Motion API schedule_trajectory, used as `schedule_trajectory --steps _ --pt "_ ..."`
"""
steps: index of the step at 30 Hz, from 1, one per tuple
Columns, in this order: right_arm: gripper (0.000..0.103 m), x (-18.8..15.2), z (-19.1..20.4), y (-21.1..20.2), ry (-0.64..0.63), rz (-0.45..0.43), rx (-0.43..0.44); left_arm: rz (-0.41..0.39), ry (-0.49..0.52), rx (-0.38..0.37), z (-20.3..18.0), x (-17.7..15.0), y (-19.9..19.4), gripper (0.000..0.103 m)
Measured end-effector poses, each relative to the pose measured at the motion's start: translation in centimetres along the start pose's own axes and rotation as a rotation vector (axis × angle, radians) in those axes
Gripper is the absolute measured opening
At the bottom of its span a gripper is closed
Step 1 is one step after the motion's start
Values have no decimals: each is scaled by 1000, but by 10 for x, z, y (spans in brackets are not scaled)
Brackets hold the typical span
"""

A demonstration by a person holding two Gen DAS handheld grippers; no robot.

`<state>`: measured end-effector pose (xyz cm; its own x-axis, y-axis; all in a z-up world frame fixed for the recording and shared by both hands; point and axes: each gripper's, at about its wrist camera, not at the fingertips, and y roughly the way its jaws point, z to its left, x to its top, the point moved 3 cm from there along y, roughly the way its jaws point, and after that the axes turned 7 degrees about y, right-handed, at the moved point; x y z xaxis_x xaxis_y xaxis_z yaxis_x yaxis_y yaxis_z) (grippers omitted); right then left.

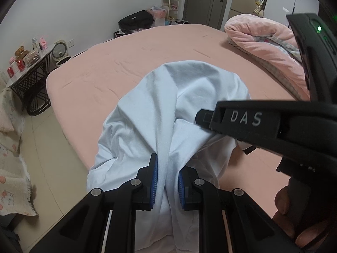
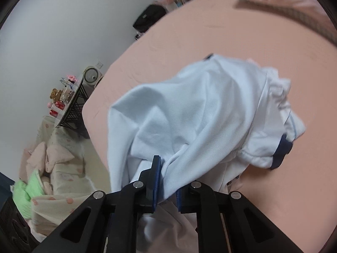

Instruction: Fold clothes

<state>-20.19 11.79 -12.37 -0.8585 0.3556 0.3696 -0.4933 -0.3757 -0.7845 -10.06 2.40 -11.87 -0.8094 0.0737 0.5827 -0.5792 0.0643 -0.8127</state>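
**Both grippers pinching a pale blue shirt over the bed**

The left gripper [image 1: 166, 181] is closest to me, its blue pads [image 1: 153, 181] clamped together on a gathered ridge of the pale blue shirt [image 1: 168, 97]; the cloth bunches up between them and spills forward onto the pink bed [image 1: 147, 48]. Just to its right the right gripper [image 2: 167, 181] is likewise squeezed on a fold of the same shirt, seen from the left camera as a black arm crossing over the cloth; a hand [image 1: 288, 206] grips it from below. From the right camera the shirt's dark blue sleeve cuff [image 2: 282, 154] hangs out to the right above the sheet. A rolled pink blanket [image 1: 263, 42] sits at the far right of the bed; beyond the bed's left edge stands a small black side table [image 1: 31, 80] crowded with jars and toys; a black bag [image 1: 135, 22] lies by the far wall.
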Motion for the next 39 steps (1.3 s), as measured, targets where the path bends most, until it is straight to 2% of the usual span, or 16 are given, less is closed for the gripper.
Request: schedule_trajectory --steps 3,14,18,23,28,32,33,35,36,39 --pt "7 -2 -4 -9 6 -7 7 -15 14 -15 -4 1 -5 10" --pt "6 -7 -19 -41 32 -28 36 -62 38 -108 -19 3 -28 8" --pt "6 -9 -24 -52 41 -36 46 -59 49 -133 -27 1 -29 8" --pt "6 -15 -31 -66 46 -47 50 -56 17 -205 -29 1 -33 8" --pt "6 -21 -44 -80 49 -54 58 -57 22 -228 -34 -3 -37 7" --pt "6 -29 -52 -85 65 -45 55 -71 33 -307 -45 -4 -48 4" --pt "6 -30 -56 -86 79 -49 54 -72 51 -295 -49 -5 -50 4" --pt "7 -31 -63 -90 109 -59 48 -73 125 -182 -54 -7 -50 4" --pt "7 -30 -67 -93 125 -60 54 -70 131 -159 -54 -7 -49 4" --pt "7 -27 -77 -98 176 -44 85 -49 101 -169 -47 -9 -45 4"
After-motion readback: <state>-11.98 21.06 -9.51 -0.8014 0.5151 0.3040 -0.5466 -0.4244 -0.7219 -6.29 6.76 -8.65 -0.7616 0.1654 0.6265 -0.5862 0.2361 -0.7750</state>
